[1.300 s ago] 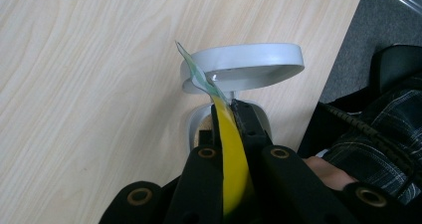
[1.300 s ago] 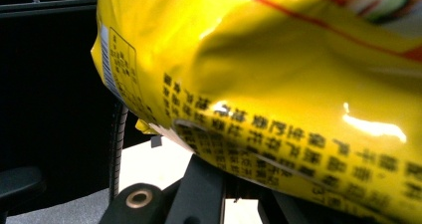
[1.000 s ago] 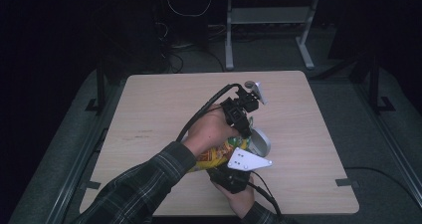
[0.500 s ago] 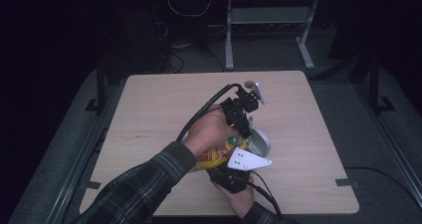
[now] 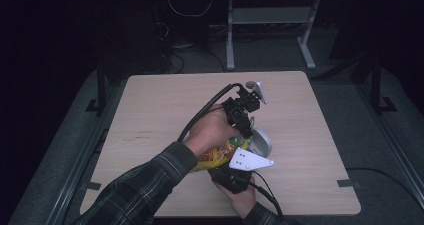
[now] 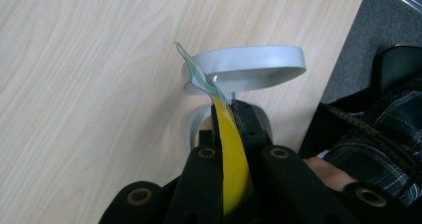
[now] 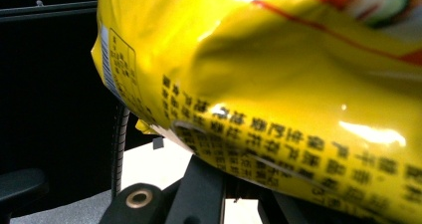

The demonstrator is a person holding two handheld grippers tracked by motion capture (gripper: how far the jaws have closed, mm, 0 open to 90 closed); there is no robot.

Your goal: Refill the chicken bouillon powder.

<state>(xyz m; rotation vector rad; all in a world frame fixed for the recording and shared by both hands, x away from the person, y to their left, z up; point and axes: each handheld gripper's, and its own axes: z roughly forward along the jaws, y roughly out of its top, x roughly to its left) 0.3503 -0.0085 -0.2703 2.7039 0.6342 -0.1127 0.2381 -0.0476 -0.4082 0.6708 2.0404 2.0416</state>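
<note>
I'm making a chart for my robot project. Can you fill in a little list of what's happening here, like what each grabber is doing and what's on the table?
Table: light wooden table, seen from above
Snack: shiny yellow snack bag with black print, held between both grippers
Left gripper: jaws pinched shut on the bag's thin edge
Right gripper: at the bag's other end, under a grey plate; jaw tips hidden by the bag, so grip unclear
Bowl: grey bowl on the table, right beside the bag's edge
Who: person in a plaid sleeve

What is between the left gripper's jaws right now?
In the left gripper view, the left gripper pinches the yellow bag's thin edge, just before the grey bowl.
</note>
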